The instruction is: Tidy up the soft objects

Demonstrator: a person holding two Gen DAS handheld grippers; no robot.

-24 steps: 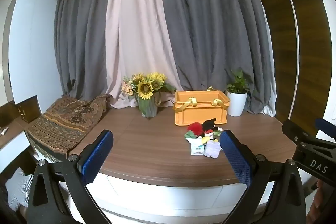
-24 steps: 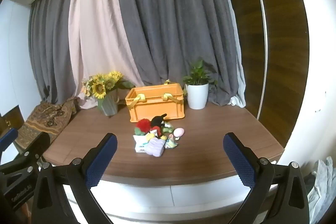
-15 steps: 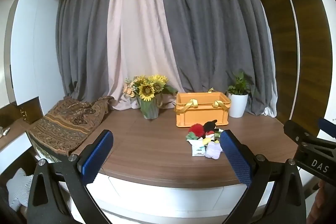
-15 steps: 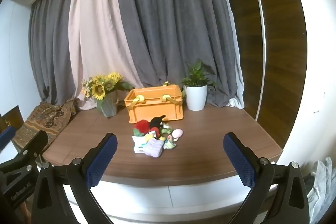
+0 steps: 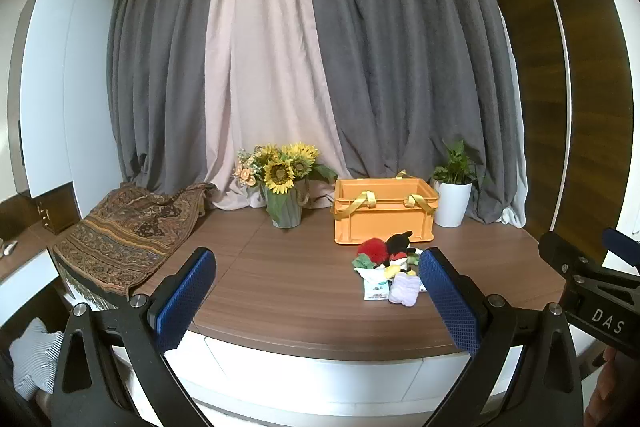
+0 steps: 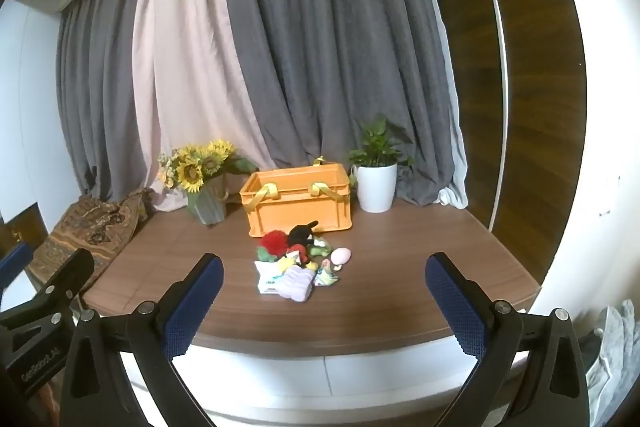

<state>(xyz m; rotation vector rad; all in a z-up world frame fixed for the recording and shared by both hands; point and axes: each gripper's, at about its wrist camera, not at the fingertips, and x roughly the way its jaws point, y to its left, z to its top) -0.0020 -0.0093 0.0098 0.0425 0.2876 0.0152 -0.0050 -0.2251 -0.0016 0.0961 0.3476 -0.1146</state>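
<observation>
Ahead of both grippers, well beyond the fingertips, lay the pile of soft objects on the wooden tabletop: red pompom, black plush, pink egg shape, lilac cloth nearest. Just behind the pile, apart from it, stood the orange crate with yellow handles. Farther back, flanked by sunflower vase to the left and white potted plant to the right. Spread wide and empty: left gripper, right gripper.
</observation>
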